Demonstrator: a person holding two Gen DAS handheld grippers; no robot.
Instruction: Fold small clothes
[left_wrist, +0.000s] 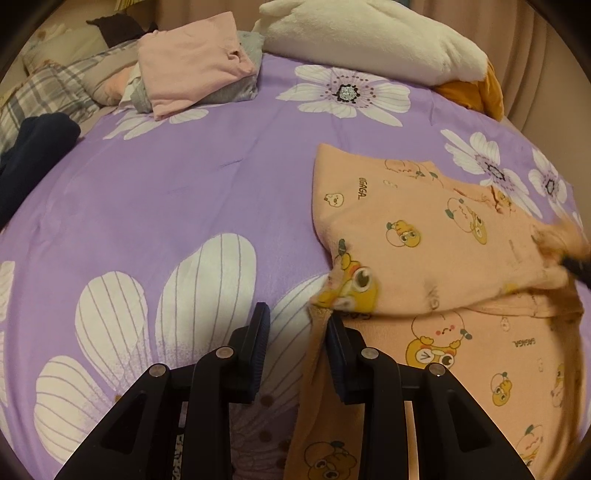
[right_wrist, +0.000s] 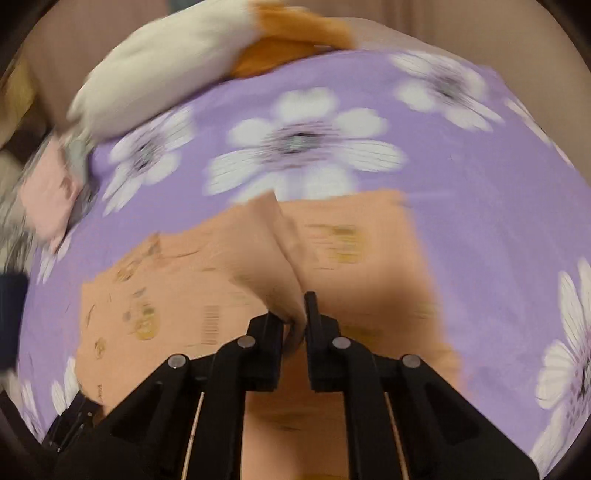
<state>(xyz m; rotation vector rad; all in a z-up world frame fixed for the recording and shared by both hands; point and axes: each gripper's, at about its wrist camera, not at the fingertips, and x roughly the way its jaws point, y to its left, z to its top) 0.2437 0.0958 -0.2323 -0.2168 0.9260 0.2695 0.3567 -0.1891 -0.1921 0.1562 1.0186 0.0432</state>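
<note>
A peach garment with a cartoon duck print (left_wrist: 436, 236) lies partly folded on the purple floral bedspread (left_wrist: 177, 192). My left gripper (left_wrist: 297, 321) is open at the garment's left edge; its right finger (left_wrist: 338, 343) touches the cloth. My right gripper (right_wrist: 297, 314) is shut on a raised fold of the same garment (right_wrist: 280, 251); this view is motion-blurred. The right gripper's tip also shows at the right edge of the left wrist view (left_wrist: 576, 267).
A stack of folded pink and grey clothes (left_wrist: 195, 62) sits at the far left of the bed. A white and orange plush pillow (left_wrist: 369, 40) lies at the back. A dark blue garment (left_wrist: 33, 147) and plaid cloth (left_wrist: 48, 92) lie at the left.
</note>
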